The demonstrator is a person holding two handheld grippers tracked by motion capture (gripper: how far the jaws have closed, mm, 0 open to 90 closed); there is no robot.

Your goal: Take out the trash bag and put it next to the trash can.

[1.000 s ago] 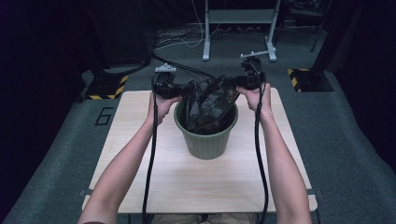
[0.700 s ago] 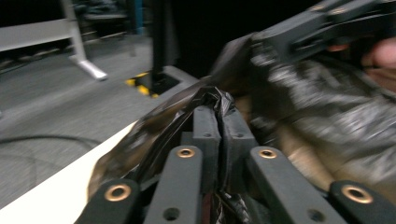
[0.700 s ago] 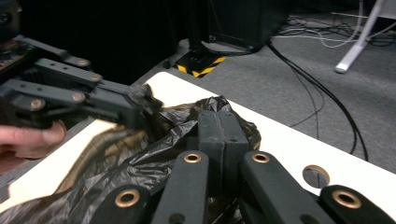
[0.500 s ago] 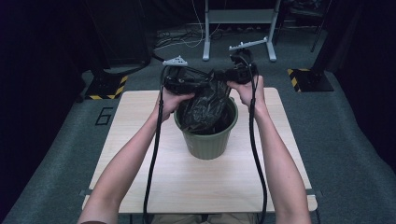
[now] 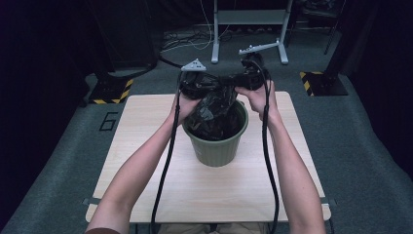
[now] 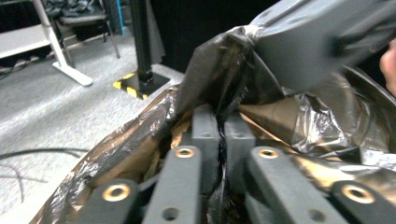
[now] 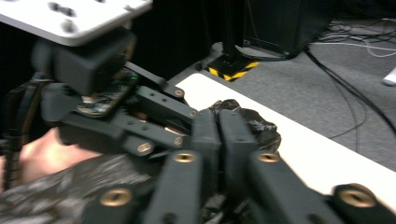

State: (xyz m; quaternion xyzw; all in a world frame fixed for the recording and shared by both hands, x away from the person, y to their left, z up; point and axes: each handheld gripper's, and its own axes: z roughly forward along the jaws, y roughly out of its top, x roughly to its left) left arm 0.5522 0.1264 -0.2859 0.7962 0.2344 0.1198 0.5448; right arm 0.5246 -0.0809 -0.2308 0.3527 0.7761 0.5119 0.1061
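A green plastic bin (image 5: 216, 151) stands in the middle of the wooden table (image 5: 146, 146), lined with a black bag (image 5: 214, 109). My left gripper (image 5: 216, 87) and right gripper (image 5: 230, 83) meet tip to tip above the bin's far rim, each shut on a bunched piece of the bag's top edge. In the left gripper view the jaws (image 6: 220, 116) pinch the crinkled bag (image 6: 224, 70), with the right gripper (image 6: 317, 42) close ahead. In the right gripper view the jaws (image 7: 218, 116) have just been opening slightly, but a fold of the bag (image 7: 254, 123) still sits pinched between them.
A grey desk frame (image 5: 248, 19) and dark cabinets stand on the carpet beyond the table. Yellow-and-black marked bases (image 5: 109, 95) (image 5: 316, 83) flank the far corners. Both cables hang down along the person's forearms to the near table edge (image 5: 209, 214).
Both grippers have risen and drawn together above the bin, gathering the bag's top edge upward and toward the far side of the rim.
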